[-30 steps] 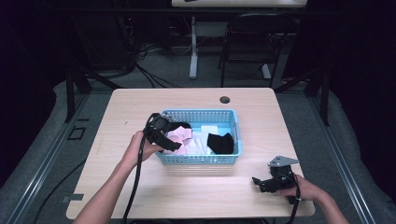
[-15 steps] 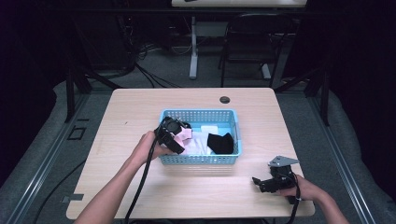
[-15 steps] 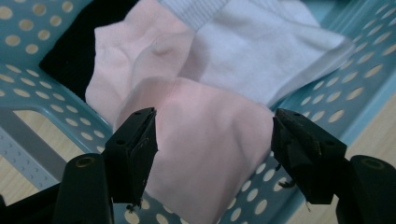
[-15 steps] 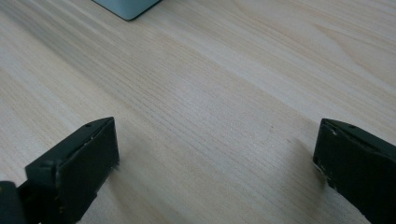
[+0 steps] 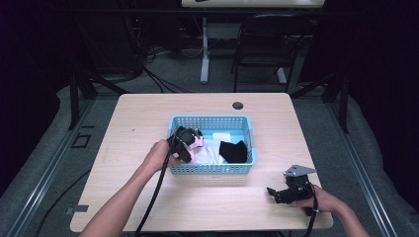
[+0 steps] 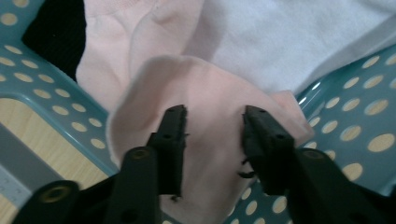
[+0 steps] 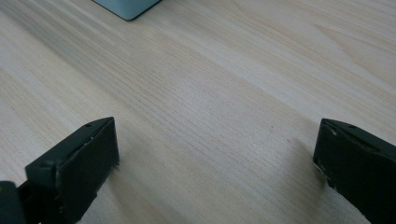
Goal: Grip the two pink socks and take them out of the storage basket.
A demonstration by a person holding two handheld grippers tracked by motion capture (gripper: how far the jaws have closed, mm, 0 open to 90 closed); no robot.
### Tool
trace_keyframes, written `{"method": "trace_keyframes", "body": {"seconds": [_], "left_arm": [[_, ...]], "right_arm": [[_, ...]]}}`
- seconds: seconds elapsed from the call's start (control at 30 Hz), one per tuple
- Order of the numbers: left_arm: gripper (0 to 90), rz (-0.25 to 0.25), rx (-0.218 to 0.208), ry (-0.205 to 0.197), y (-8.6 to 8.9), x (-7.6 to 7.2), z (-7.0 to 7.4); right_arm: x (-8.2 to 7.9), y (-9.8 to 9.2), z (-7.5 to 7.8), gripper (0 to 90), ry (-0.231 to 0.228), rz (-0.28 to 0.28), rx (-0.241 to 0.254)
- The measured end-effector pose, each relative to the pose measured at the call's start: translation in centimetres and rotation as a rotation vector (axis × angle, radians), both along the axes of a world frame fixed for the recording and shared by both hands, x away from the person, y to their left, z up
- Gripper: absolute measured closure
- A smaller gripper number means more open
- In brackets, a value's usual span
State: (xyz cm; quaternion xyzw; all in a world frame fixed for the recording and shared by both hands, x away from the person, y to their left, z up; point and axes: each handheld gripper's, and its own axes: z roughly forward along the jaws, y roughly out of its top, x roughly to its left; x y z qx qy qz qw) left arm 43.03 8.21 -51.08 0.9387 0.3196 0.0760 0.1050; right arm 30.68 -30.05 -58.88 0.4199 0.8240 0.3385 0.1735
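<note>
- Our left gripper (image 5: 190, 143) was down in the blue basket (image 5: 211, 169), at the basket's left end.
- A pink sock (image 6: 210, 140) lay in that end of the basket, right under the left gripper.
- In the left gripper view, a soft fold of the pink sock sat between the two black jaws.
- The jaws had just been closing, and they pressed into the pink sock from both sides, so we had it pinched.
- Part of the pink sock hung over the basket's wall, where the round holes were.
- A white cloth (image 6: 299, 42) lay just past the pink sock, touching it.
- A black cloth (image 5: 233, 151) lay in the right half of the basket, away from the left gripper.
- Another bit of dark cloth (image 6: 56, 35) showed in the corner beside the pink sock.
- Our right gripper (image 5: 276, 193) rested low on the wooden table (image 5: 148, 123), near the front right corner and well apart from the basket.
- Its jaws stood wide apart with only bare wood between them, so it held nothing.
- In the right gripper view, one corner of the basket peeked in at the top.
</note>
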Motion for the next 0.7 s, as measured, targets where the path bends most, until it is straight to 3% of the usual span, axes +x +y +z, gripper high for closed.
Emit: {"method": "trace_keyframes", "body": {"seconds": [0.03, 0.07, 0.2, 0.7], "left_arm": [[74.4, -0.003, -0.007, 0.0, 0.1, 0.0, 0.0], [78.4, -0.003, -0.007, 0.0, 0.1, 0.0, 0.0], [86.0, -0.016, -0.02, -0.011, 0.2, -0.2, 0.2], [86.5, 0.004, -0.146, -0.097, 1.9, -0.7, 4.0]], "right_arm": [[0.0, 0.0, 0.0, 0.0, 0.0, 0.0, 0.0], [0.0, 0.0, 0.0, 0.0, 0.0, 0.0, 0.0], [0.0, 0.0, 0.0, 0.0, 0.0, 0.0, -0.002], [0.0, 0.0, 0.0, 0.0, 0.0, 0.0, 0.0]]}}
